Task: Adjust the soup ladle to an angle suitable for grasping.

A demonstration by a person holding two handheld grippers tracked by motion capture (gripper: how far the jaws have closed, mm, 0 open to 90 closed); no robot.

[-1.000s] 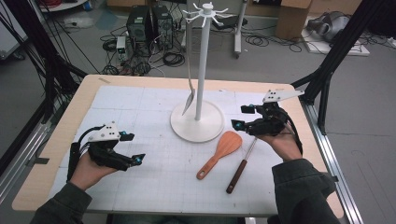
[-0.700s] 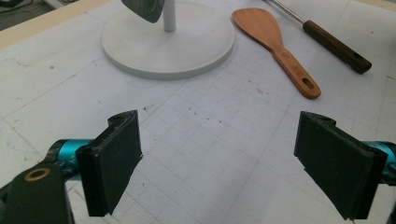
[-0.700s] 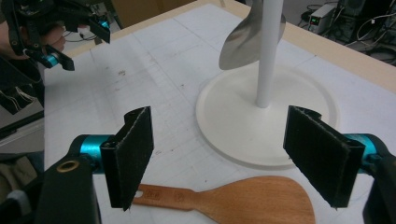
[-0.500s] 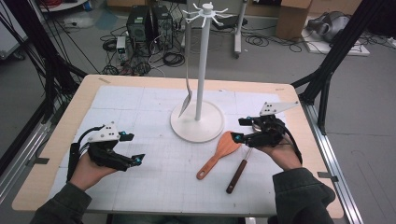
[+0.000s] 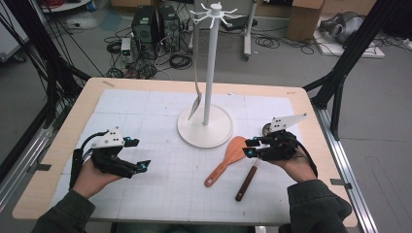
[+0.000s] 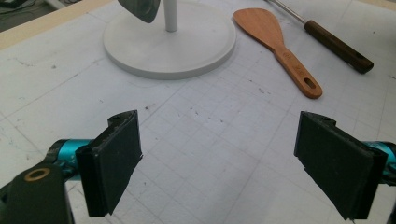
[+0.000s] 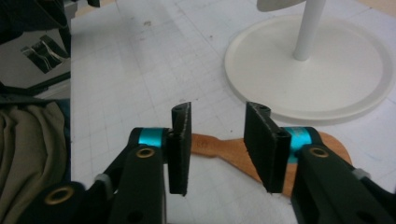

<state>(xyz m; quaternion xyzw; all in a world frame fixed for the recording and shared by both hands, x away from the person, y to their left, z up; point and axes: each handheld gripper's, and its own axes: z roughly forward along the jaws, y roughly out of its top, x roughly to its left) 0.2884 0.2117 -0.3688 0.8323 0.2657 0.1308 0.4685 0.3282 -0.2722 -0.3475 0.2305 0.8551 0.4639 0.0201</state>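
Observation:
A white hook stand [image 5: 209, 73] rises from a round base [image 5: 194, 131] at mid-table, and a metal utensil [image 5: 195, 104] hangs from it. A wooden spatula [image 5: 228, 158] and a dark-handled utensil [image 5: 247, 182] lie on the mat to the right of the base. My right gripper [image 5: 249, 148] hovers low over the spatula's blade end. Its jaws have just been closing to a narrow gap. In the right gripper view [image 7: 217, 116] bare mat shows between the pads and the spatula [image 7: 219, 149] lies beneath them. My left gripper [image 5: 140, 154] rests wide open at the left, holding nothing [image 6: 217, 158].
A white gridded mat [image 5: 160, 194] covers the wooden table [image 5: 77, 116]. A small dark round object [image 5: 266, 129] sits behind my right gripper. Beyond the table stand black frame legs [image 5: 340, 73], floor cables and computer cases [image 5: 155, 24].
My right gripper has come down and to the left, onto the wooden spatula's blade end, and its jaws have narrowed. My left gripper has stayed where it was.

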